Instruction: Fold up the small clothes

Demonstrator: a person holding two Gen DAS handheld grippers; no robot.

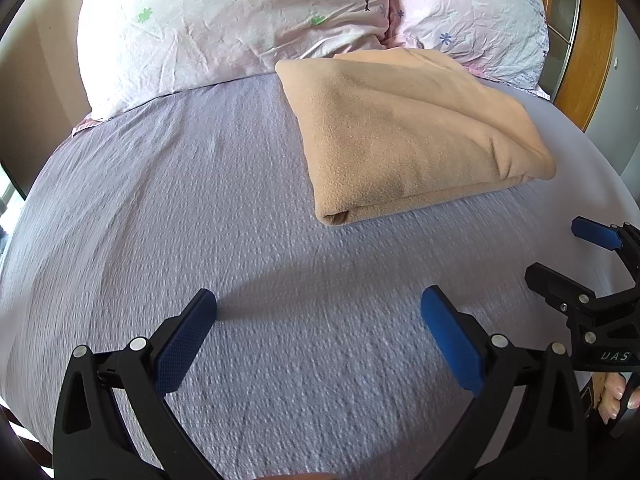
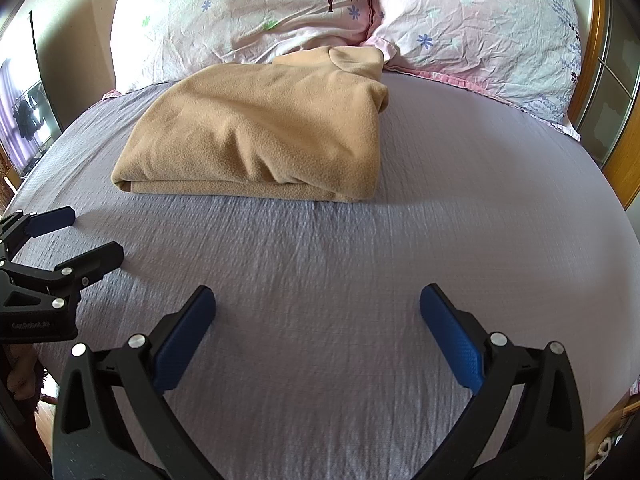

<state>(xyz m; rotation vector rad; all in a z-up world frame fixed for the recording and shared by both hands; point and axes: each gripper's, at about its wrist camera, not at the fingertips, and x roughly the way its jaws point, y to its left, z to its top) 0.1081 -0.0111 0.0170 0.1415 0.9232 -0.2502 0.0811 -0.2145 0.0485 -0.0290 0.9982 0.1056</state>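
Observation:
A tan fleece garment (image 1: 408,128) lies folded into a thick rectangle on the lilac bedsheet (image 1: 200,200), close to the pillows. It also shows in the right wrist view (image 2: 260,136), ahead and left of centre. My left gripper (image 1: 318,304) is open and empty, over bare sheet short of the garment. My right gripper (image 2: 318,304) is open and empty, also over bare sheet. Each gripper shows at the edge of the other's view: the right one (image 1: 560,252) and the left one (image 2: 92,236), both with jaws apart.
Two pink floral pillows (image 1: 224,28) (image 1: 472,16) lie at the head of the bed behind the garment. A wooden headboard or frame (image 1: 592,52) runs along the right. The bedsheet (image 2: 440,220) spreads wide around the garment.

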